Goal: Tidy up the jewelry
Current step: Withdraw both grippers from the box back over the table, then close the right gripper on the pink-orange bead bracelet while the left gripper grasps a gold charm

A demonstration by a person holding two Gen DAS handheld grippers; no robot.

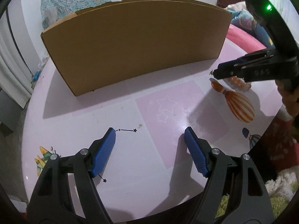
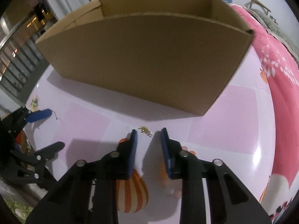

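Gold jewelry (image 2: pixel 144 130) just ahead of parted right tongs (image 2: pixel 149 133).

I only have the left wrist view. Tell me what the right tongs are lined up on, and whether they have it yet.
Observer: In the right wrist view, a small gold jewelry piece lies on the table just ahead of the right tongs. It is not gripped.
Operator: Report the jaw state.
Observer: They are open, with a clear gap between the blue pads.
Operator: Now the cardboard box.
Observer: The cardboard box is open-topped. Its inner far wall shows, but its floor is hidden.
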